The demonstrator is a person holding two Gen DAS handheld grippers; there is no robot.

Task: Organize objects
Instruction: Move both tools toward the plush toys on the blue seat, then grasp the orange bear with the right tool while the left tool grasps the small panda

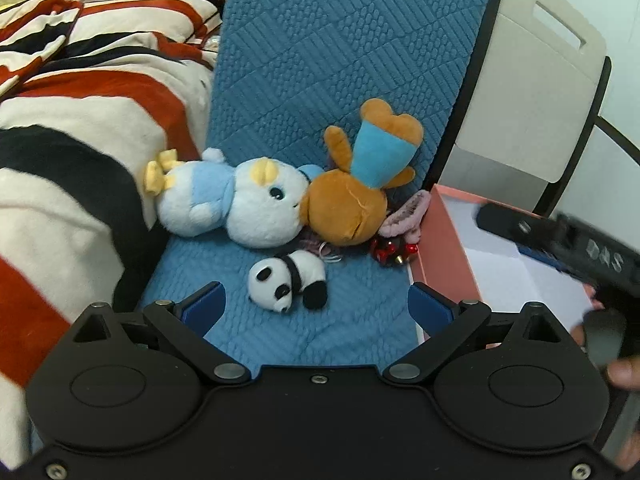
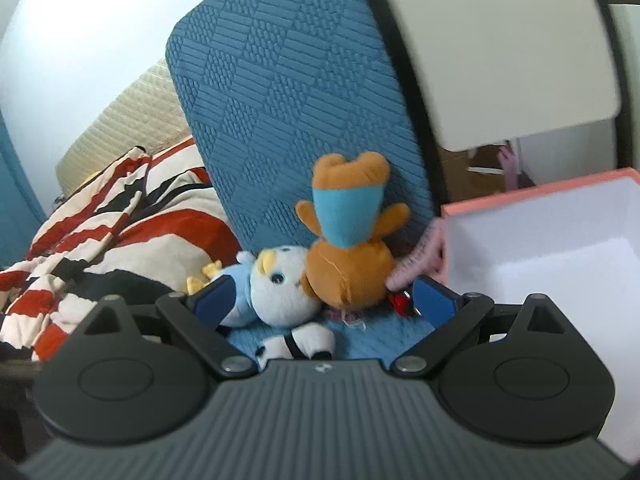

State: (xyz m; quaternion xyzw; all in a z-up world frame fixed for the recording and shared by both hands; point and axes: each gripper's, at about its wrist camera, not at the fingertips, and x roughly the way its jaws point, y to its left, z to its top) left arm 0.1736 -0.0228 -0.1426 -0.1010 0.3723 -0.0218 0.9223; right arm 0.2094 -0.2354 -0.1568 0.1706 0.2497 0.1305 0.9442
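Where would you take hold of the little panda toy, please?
Grip the panda across its white body, coming from above with the open left gripper. It lies on its side, clear of the other toys, and the body looks narrower than the head.

Fluffy plush panda, quilted textured blue cloth chair cover, smooth matt pink cardboard box, fleecy striped blanket.
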